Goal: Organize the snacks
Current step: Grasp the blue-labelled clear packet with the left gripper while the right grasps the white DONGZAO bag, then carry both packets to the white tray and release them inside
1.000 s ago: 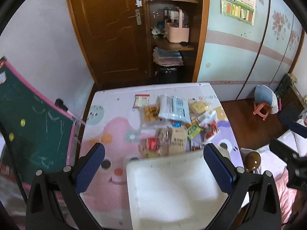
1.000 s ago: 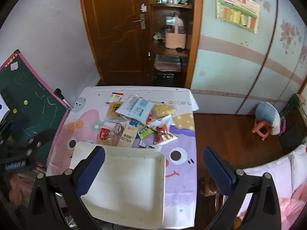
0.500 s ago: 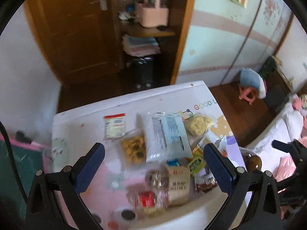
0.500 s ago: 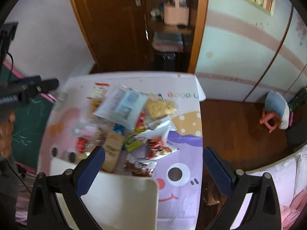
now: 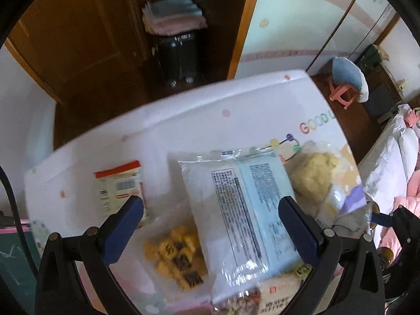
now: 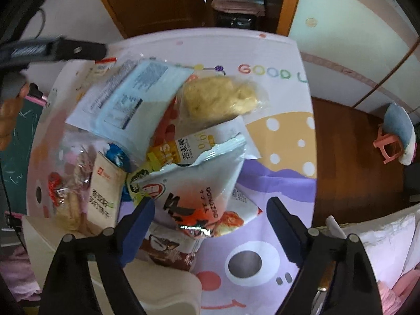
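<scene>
Nothing is sorted yet: the snacks [image 6: 162,141] are lying heaped on the counter [image 6: 278,141] ahead of both grippers, beside the tray [image 6: 168,291]. Left gripper [image 5: 210,225] is hovering released; right gripper [image 6: 211,225] is closing, grasping nothing.

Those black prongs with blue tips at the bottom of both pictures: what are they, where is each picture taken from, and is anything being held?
There is no robot here. A person holds a two-finger gripper in each hand, and a small wide-angle camera on each one looks forward along its fingers. That is why the room looks bent.

One picture comes from the left gripper, the other from the right gripper. Both point down at a table with a cartoon cloth and a heap of snacks.

The left gripper is open over a pale blue packet and a clear bag of biscuits. The right gripper's jaws are closing, with a white and red crisp bag between them, but the pads do not press on it. So nothing is held yet. A white tray shows by the near edge.
</scene>
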